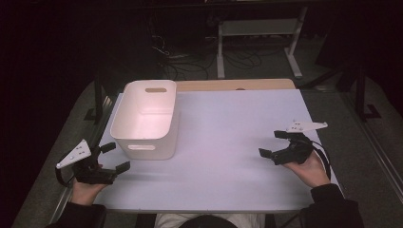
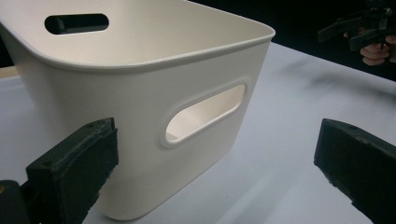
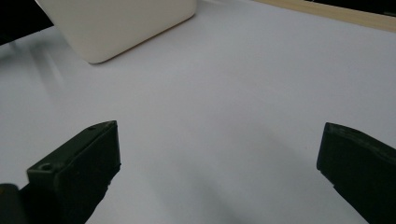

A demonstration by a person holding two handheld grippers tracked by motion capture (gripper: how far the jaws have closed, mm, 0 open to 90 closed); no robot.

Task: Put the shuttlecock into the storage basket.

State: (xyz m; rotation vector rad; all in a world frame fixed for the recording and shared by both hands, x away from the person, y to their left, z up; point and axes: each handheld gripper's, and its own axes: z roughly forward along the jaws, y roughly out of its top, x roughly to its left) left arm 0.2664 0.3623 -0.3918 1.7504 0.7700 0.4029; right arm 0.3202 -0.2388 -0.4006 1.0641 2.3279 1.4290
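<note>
A white plastic bin with handle slots stands on the left part of the white table; it looks empty inside. My left gripper sits at the table's left front corner, open, its jaws pointing at the bin's near wall with nothing between them. My right gripper rests at the right edge, open, jaws spread wide and empty, pointing left across the bare surface. In the right gripper view the bin's lower corner shows at the top left. The left gripper view also catches the right gripper far off.
A strip of wooden tabletop runs along the far edge. Behind it, a white desk frame and cables lie on the dark floor. Metal rails flank the table on both sides.
</note>
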